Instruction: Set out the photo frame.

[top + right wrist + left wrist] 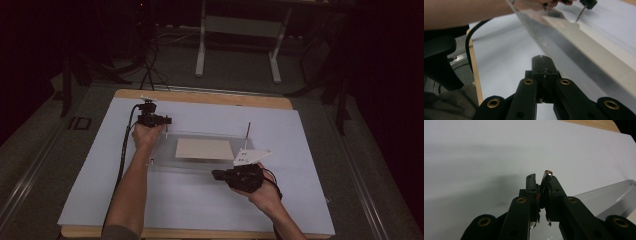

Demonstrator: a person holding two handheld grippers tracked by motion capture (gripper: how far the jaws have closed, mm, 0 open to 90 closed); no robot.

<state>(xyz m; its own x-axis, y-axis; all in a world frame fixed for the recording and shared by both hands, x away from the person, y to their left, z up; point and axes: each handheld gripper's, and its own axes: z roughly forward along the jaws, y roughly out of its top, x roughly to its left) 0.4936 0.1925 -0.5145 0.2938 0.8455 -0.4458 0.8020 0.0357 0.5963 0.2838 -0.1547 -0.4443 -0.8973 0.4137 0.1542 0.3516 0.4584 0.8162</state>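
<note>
Gripping a thin metal pin (548, 173) between its nearly closed jaws, the left gripper (541, 178) hovers above the white sheet (200, 200) covering the table, just beside the far left corner of the clear plate (165, 162). A beige card (205, 149) lies on that plate near the sheet's middle. At the plate's near edge, the right gripper (542, 60) has its jaws pressed together with nothing between them.
</note>
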